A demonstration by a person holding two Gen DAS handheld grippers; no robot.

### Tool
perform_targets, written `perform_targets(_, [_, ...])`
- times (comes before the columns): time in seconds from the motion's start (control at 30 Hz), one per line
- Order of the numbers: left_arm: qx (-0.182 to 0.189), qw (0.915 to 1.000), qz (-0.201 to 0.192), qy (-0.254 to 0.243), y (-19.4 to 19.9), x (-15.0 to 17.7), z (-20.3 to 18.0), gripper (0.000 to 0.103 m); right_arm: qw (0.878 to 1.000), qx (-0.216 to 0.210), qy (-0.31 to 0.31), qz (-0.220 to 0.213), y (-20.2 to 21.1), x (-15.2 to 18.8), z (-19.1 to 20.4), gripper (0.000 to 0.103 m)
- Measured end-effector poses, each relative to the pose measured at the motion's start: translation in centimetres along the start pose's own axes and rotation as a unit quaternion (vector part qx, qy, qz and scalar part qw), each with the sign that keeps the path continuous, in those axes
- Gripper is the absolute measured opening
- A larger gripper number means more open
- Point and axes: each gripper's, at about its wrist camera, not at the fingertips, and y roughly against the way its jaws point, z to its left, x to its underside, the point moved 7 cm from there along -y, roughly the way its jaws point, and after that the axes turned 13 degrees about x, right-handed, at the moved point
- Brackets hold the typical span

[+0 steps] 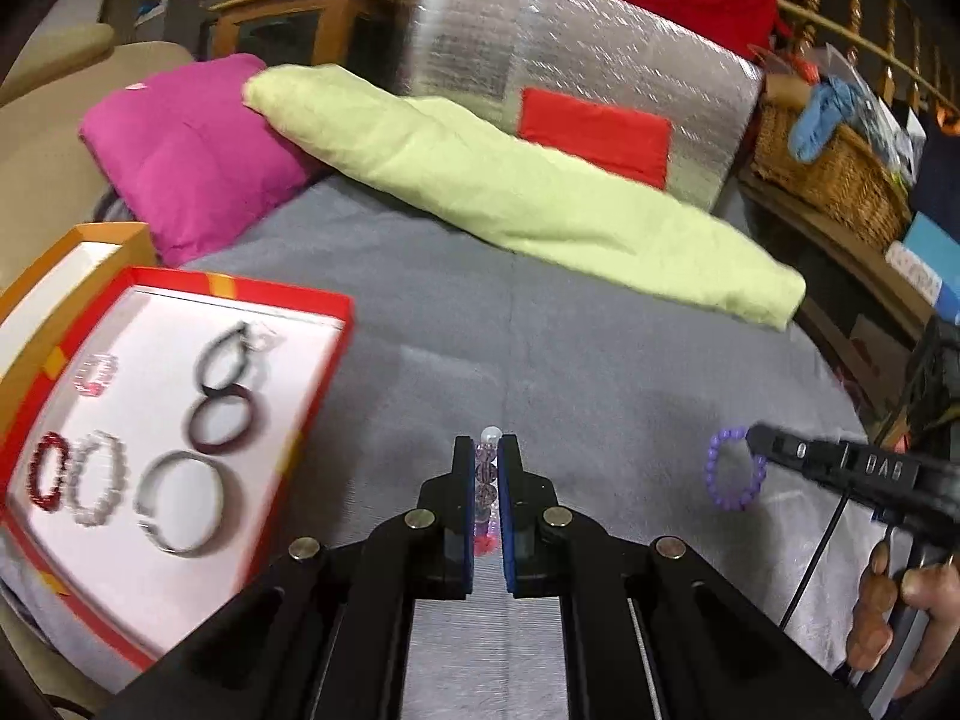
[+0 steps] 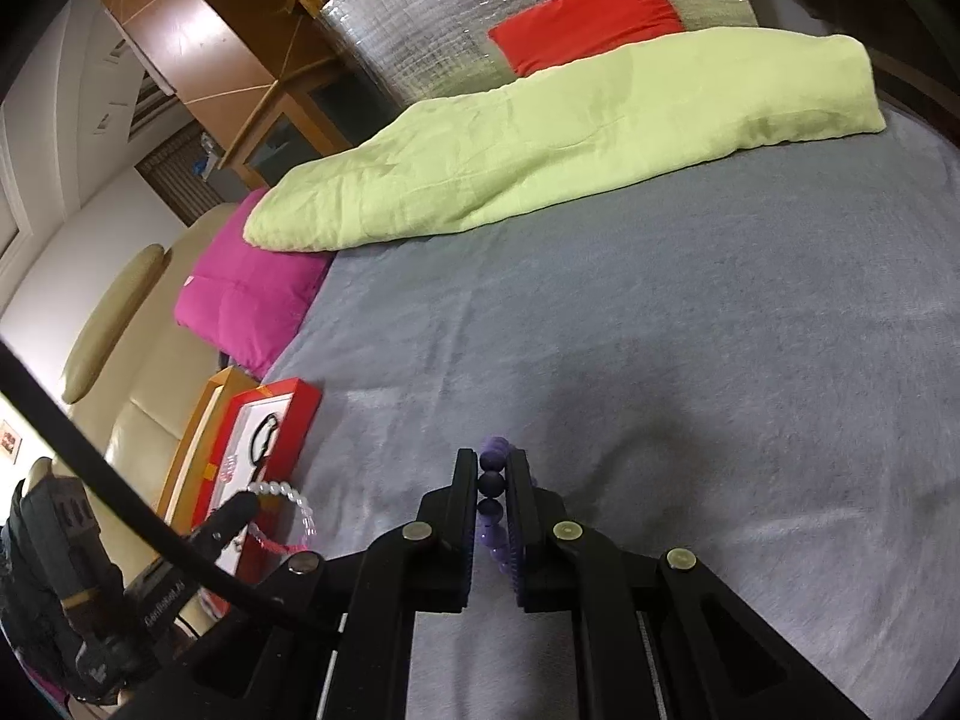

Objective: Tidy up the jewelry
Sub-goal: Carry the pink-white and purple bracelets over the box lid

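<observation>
My left gripper (image 1: 486, 450) is shut on a clear, pink and white bead bracelet (image 1: 487, 480), held above the grey bedspread; the bracelet hangs from it in the right wrist view (image 2: 288, 516). My right gripper (image 2: 493, 462) is shut on a purple bead bracelet (image 2: 492, 483), which also shows in the left wrist view (image 1: 729, 474). A red-rimmed box (image 1: 294, 444) with a white inside lies at the left and holds several bracelets and bangles: a red bead one (image 1: 47, 471), a clear bead one (image 1: 96, 477), a silver bangle (image 1: 180, 501), a dark bangle (image 1: 222, 420).
A lime-green blanket (image 1: 510, 192), a magenta cushion (image 1: 192, 150) and a silver padded panel (image 1: 576, 60) with a red cushion (image 1: 594, 132) line the far side of the bed. An orange box (image 1: 72, 258) sits behind the red one. A wicker basket (image 1: 840, 174) stands at right.
</observation>
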Motion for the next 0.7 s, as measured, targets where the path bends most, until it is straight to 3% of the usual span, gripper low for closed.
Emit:
perform_targets(0.33, [-0.045,0.9961,-0.026,0.071,6.5,-2.6,10.3,0.007,0.994,-0.053,0.092,0.011,-0.1,1.1,12.7,0.01])
perform_targets(0.7, [-0.069,0.9936,-0.002,0.09,6.5,-3.3,19.0,0.007,0.981,-0.101,0.157,0.049,-4.8,3.1,25.3,0.01])
